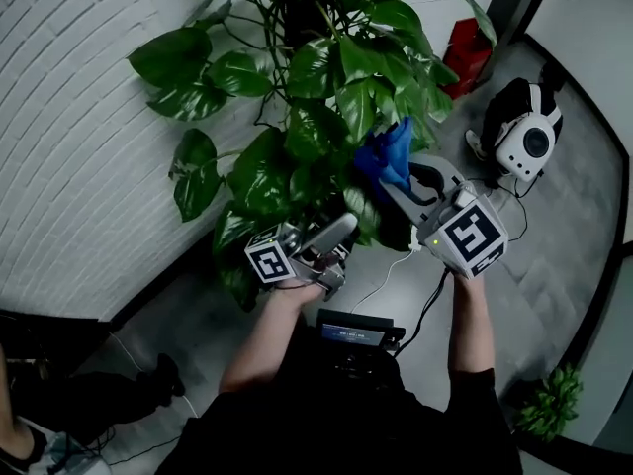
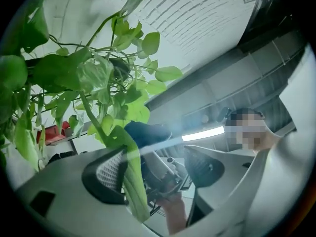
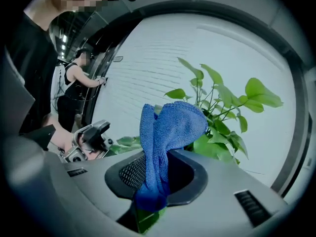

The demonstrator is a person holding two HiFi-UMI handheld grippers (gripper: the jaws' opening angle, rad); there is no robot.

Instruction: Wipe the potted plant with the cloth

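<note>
Against the white brick wall (image 1: 69, 146), the plant (image 1: 326, 77) stands with its leaves spreading toward the person, and the blue cloth (image 1: 388, 156) is up among the near leaves on its right side. By my reading the wiping is under way but far from finished: the cloth meets only 1 small part of the foliage, many broad leaves hang away from it, and nothing shows which are already clean.

The right hand-held gripper (image 3: 155, 174) is clamped on the cloth, which stands up from between its 2 jaws in a folded bunch. A bit of green leaf (image 3: 145, 218) shows just under the cloth in the same gap.

The left hand-held gripper (image 2: 158, 167) has its jaws wide apart and grips nothing. A long leaf (image 2: 131, 181) hangs down through the gap, lying against 1 pad (image 2: 109, 172) while the other jaw stands clear of it. It seems placed to steady that leaf for the cloth.
</note>
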